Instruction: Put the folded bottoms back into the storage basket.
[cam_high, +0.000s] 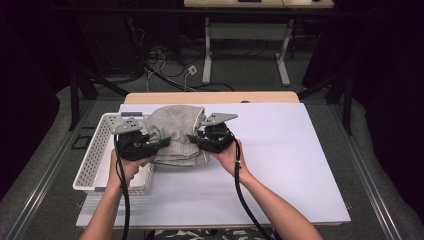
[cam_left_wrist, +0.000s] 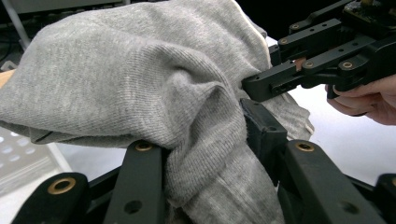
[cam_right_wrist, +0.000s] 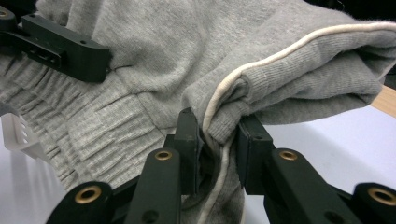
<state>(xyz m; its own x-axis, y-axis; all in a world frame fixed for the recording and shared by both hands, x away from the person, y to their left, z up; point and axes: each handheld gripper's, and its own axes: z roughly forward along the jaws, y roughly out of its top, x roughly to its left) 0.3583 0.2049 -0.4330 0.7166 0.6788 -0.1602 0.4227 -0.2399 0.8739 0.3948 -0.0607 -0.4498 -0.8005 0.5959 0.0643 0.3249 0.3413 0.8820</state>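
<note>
A folded grey knit garment (cam_high: 176, 131) with a ribbed hem and a white piped seam hangs bunched between my two grippers, its lower folds on the white table sheet (cam_high: 280, 165). My left gripper (cam_high: 159, 142) is shut on a thick fold of the grey garment (cam_left_wrist: 154, 93) at its left side. My right gripper (cam_high: 196, 137) is shut on the garment's piped edge (cam_right_wrist: 219, 126) at its right side. In the left gripper view the right gripper (cam_left_wrist: 254, 84) bites the cloth from the far side. The left gripper (cam_right_wrist: 100, 58) enters the right gripper view at the upper left, against the cloth.
A white perforated basket (cam_high: 92, 162) stands at the table's left, partly under the garment and my left hand. The white sheet runs wide to the right and front. Beyond the wooden table edge (cam_high: 210, 97) are cables and desk legs on the floor.
</note>
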